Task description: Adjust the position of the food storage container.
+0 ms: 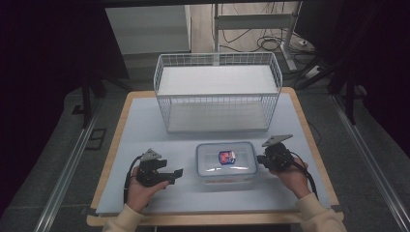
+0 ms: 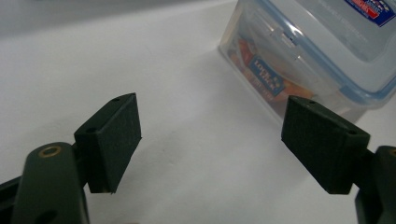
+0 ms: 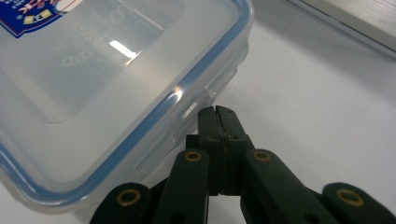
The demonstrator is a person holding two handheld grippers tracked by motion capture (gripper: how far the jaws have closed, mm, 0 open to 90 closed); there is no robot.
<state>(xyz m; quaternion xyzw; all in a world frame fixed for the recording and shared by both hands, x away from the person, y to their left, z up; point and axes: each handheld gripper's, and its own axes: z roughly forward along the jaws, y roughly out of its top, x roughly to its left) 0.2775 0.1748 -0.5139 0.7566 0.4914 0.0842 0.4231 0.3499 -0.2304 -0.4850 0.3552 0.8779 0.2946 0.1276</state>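
A clear plastic food box (image 1: 226,162) with a blue-sealed lid and a red-and-blue sticker lies on the white table, in front of a wire basket. My left gripper (image 1: 177,174) stands open just left of the box, its pads wide apart with nothing between them; the box's near corner (image 2: 299,60) lies beyond its right pad. My right gripper (image 1: 261,159) is shut, with nothing between its jaws, and its tips (image 3: 217,116) sit at the side latch on the box's right side (image 3: 140,93). Whether they touch the latch I cannot tell.
A white wire basket (image 1: 217,99) with a shelf stands behind the box at the table's middle back. The table top (image 1: 145,135) has wooden edges. A strip of the basket's base (image 3: 355,23) lies at the top right of the right gripper view.
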